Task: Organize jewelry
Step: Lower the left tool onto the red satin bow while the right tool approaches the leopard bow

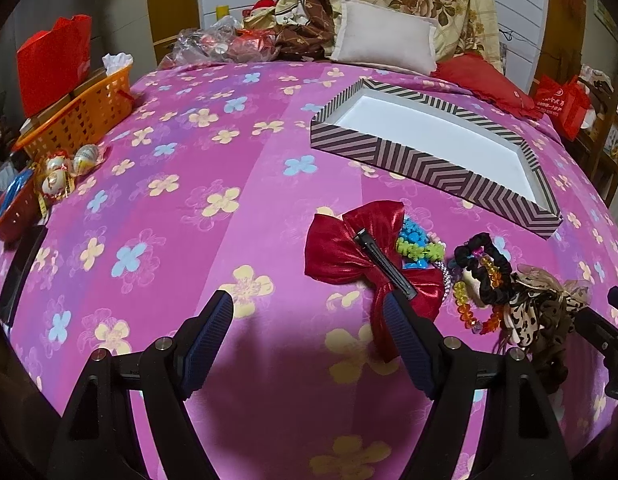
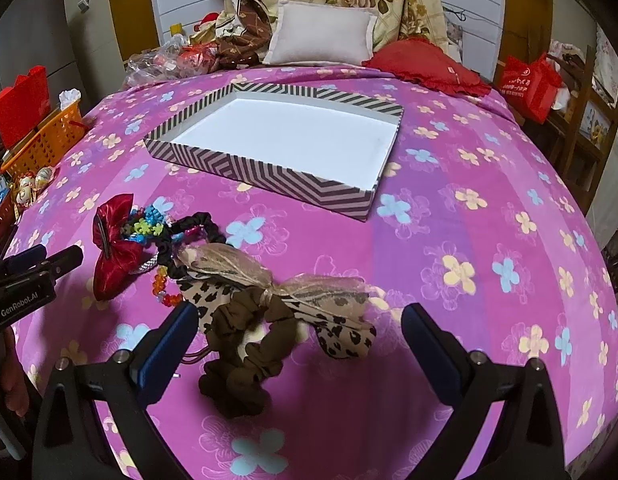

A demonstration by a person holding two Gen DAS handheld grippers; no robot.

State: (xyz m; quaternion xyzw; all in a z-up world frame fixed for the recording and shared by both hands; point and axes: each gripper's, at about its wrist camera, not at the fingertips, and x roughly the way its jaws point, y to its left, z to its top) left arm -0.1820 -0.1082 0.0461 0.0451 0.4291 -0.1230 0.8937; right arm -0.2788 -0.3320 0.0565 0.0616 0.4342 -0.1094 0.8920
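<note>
A magenta bedspread [image 2: 449,208] is being shown printed with pale yellow and light blue flowers. The shallow box [image 2: 269,178] is being seen striped in dark brown and mauve chevrons outside, plain white inside. A shiny red bow [image 1: 349,256] is being crossed by a black clip [image 1: 385,264]. Blue and lime-green beads [image 1: 419,244], a black scrunchie [image 1: 489,272], orange and yellow beads [image 1: 479,316], a leopard-print bow [image 2: 341,332] and a brown scrunchie [image 2: 245,356] are being displayed. An orange basket [image 1: 81,116] and a red bag [image 1: 53,64] are being seen.

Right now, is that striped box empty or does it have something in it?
Empty. The striped box shows only its bare white bottom in both views; the hair accessories lie outside on the bedspread.
</note>
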